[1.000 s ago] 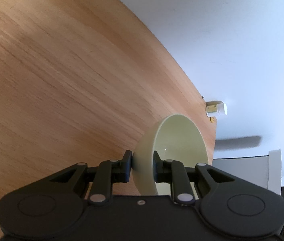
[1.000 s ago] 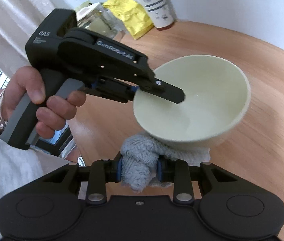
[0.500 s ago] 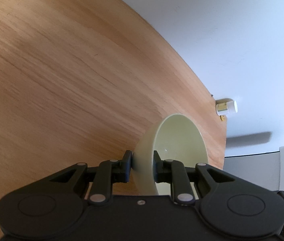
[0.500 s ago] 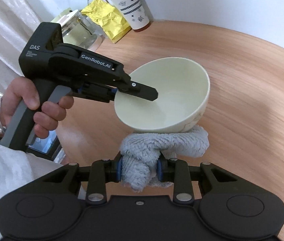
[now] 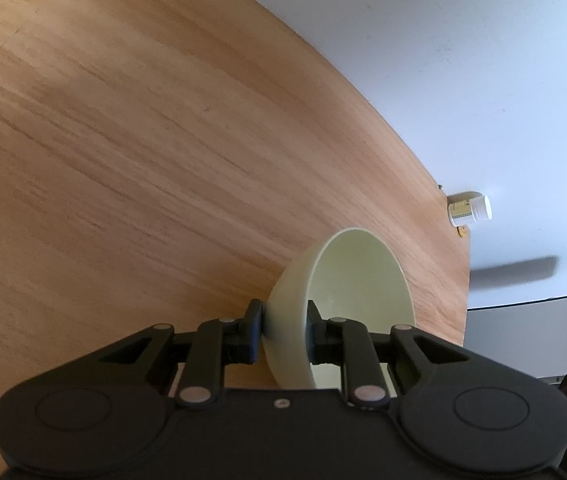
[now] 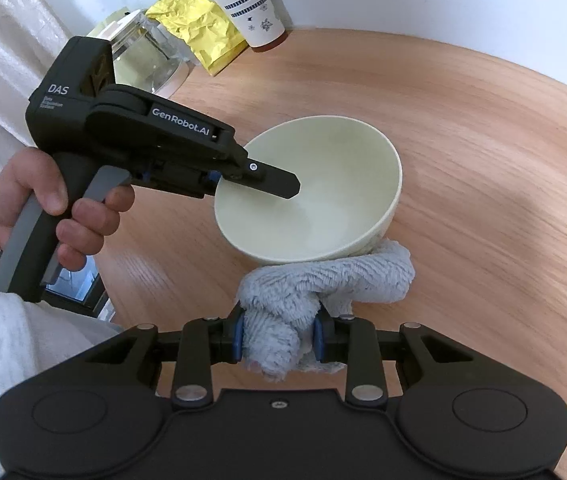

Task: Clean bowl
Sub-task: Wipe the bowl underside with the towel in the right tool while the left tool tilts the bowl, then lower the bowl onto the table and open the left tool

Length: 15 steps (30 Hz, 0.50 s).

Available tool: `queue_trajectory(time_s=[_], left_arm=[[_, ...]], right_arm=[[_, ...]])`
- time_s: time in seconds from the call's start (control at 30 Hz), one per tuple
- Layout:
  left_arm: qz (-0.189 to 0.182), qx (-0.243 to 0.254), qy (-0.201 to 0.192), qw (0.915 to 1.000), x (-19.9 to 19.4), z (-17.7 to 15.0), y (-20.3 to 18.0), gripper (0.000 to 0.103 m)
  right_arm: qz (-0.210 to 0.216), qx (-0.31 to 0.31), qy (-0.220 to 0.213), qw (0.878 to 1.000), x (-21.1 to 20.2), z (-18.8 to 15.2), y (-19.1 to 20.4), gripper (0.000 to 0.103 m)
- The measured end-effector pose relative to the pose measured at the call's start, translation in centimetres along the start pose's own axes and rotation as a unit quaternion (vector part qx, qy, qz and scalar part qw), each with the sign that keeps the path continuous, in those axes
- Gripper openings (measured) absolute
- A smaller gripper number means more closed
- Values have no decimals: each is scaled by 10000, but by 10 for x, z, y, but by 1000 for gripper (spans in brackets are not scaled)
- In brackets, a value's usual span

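Observation:
A pale green bowl (image 6: 323,184) is held tilted above the wooden table (image 6: 483,160). My left gripper (image 5: 283,320) is shut on the bowl's rim (image 5: 287,328), one finger inside and one outside; it also shows in the right wrist view (image 6: 279,184). My right gripper (image 6: 277,340) is shut on a grey fluffy cloth (image 6: 323,280). The cloth presses against the bowl's outer underside, below and right of its rim.
A patterned tumbler with a red lid (image 6: 247,0), a yellow packet (image 6: 199,28) and a glass jar (image 6: 143,56) stand at the table's far left corner. A small white bottle (image 5: 469,210) stands by the table edge near the wall.
The bowl has moved farther from my right gripper and tilted more upright. The cloth has spread along the bowl's underside to the right.

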<state>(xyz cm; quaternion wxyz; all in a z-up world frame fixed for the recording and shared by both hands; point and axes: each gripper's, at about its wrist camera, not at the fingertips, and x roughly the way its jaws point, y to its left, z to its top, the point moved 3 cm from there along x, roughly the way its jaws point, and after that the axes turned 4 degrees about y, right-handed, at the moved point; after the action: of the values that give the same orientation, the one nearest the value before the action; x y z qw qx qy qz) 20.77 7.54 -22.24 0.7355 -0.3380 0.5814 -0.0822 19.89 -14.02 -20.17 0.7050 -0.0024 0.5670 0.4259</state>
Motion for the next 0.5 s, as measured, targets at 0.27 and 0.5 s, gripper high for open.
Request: queue_trajectory(time_s=[0.27, 0.5], left_arm=[[25, -17, 112, 9999, 0, -1, 10, 18], [283, 227, 28, 9993, -4, -1, 8, 19]], right_arm=[[-76, 101, -42, 9999, -3, -5, -4, 35], [-189, 265, -144, 9994, -10, -13, -11, 35]])
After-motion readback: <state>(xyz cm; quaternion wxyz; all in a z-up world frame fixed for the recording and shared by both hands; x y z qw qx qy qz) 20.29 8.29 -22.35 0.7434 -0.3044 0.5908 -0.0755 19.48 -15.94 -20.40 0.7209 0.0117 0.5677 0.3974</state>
